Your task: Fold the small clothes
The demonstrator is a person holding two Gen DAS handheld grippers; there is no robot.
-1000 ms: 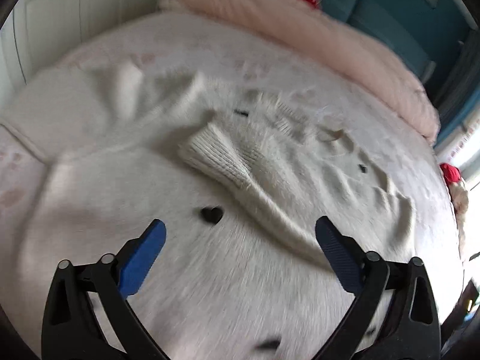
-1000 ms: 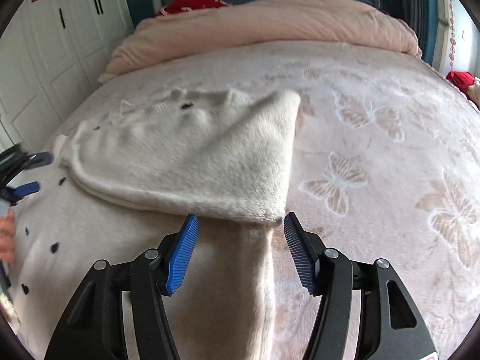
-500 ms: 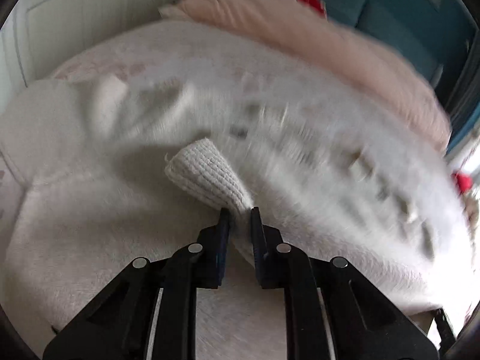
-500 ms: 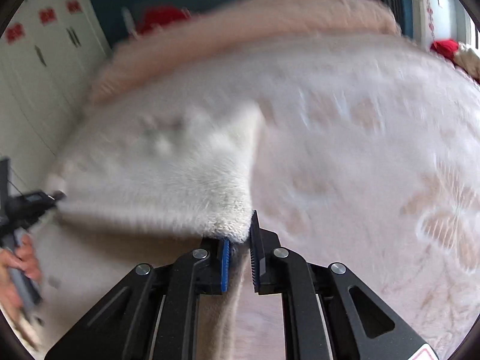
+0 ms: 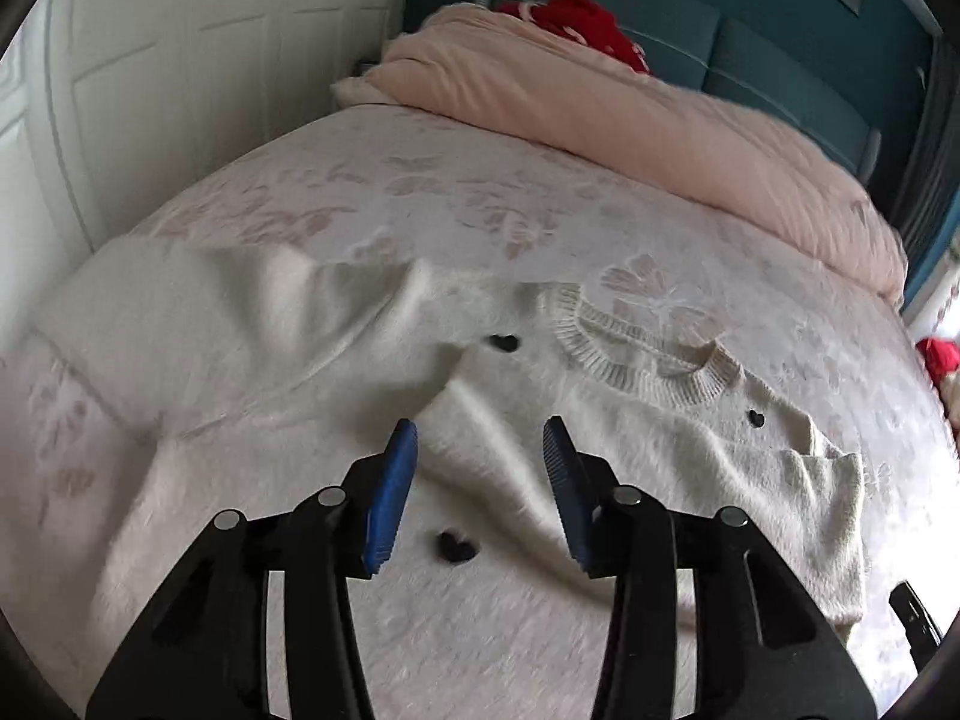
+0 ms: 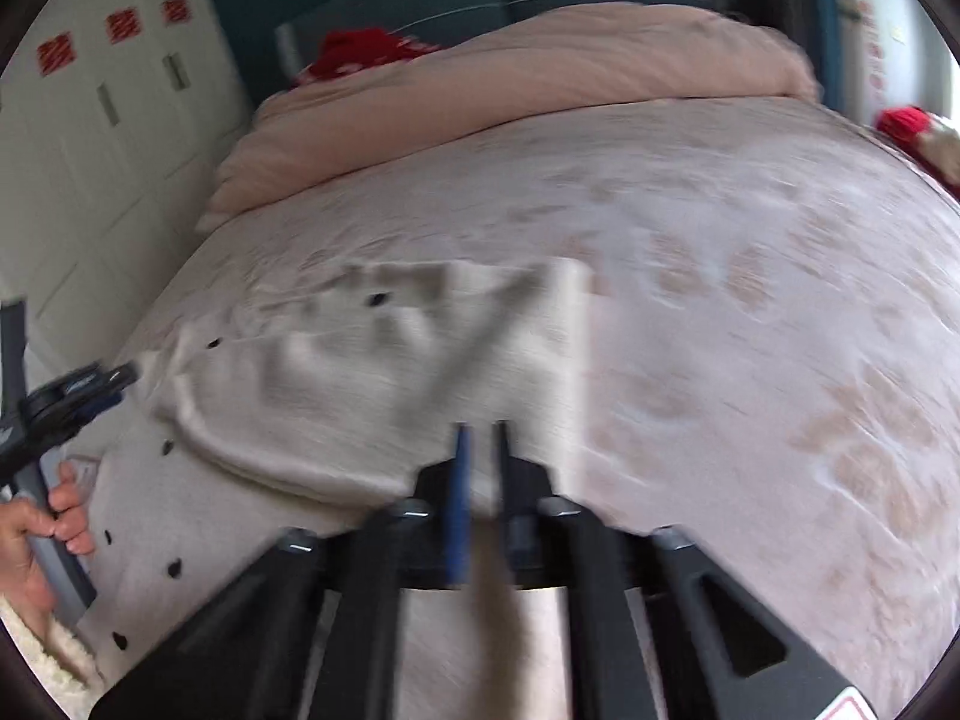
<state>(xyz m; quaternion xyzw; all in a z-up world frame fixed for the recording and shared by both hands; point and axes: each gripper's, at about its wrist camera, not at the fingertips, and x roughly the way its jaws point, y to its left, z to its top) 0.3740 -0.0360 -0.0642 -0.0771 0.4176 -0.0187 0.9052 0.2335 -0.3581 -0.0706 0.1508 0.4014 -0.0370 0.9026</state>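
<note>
Sweater: cream fluffy knit sweater (image 5: 540, 480) with small black heart motifs (image 5: 456, 547), spread across the bed (image 5: 420, 204), partly folded over on itself.
Feel, as I judge it: light, soft, floppy; it will sag and drape from any hold, and the fuzzy pile should grip well against ribbed pads, so slipping looks unlikely.
Firmest parts: ribbed collar (image 5: 648, 372) and the hems; these edges look denser and better to pinch than the loose middle.
Where to take hold: a corner or folded edge with each hand, well apart, so the panel stays taut while carried over.
Right gripper (image 6: 480, 438): fingers nearly together and clamped on a fold of the sweater's edge; cloth trails down between them toward the camera.
Left gripper (image 5: 480, 450): fingers partway apart and opening, poised over the sweater's body with nothing pinched between them.
Risk: one-sided pull may bunch the knit instead of laying a clean fold.
Around: peach duvet (image 5: 600, 108) heaped at the head of the bed, white wardrobe doors (image 5: 180, 60) alongside.
</note>
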